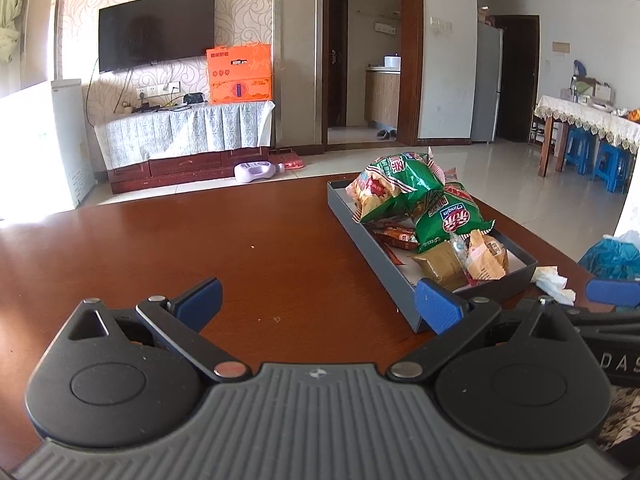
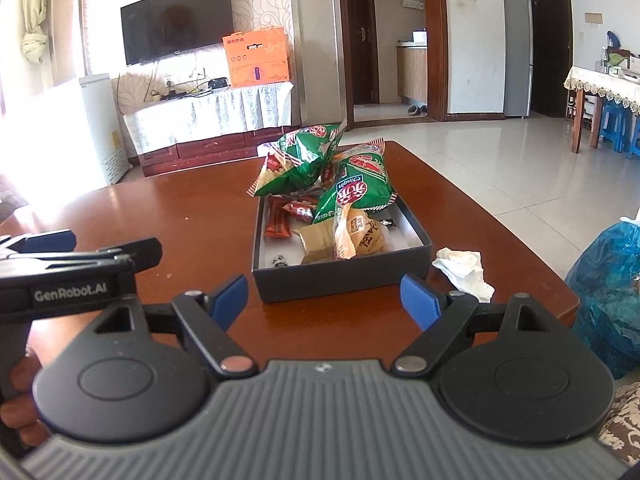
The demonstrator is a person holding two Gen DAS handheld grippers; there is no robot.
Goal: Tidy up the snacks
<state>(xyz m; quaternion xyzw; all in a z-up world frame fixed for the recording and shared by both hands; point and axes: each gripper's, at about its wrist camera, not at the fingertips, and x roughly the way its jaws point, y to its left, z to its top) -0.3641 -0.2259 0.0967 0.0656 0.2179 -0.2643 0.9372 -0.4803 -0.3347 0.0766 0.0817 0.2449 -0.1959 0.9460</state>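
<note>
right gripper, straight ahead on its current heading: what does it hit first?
Likely the near wall of the dark box, which sits dead ahead between the open fingers of the right gripper. Since it tilts downward, it might touch the table just short of the box; depth is unclear.

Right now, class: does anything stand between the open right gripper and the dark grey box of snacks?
Nothing visible: only bare brown wooden table lies between the right gripper and the dark grey cardboard box.
</note>
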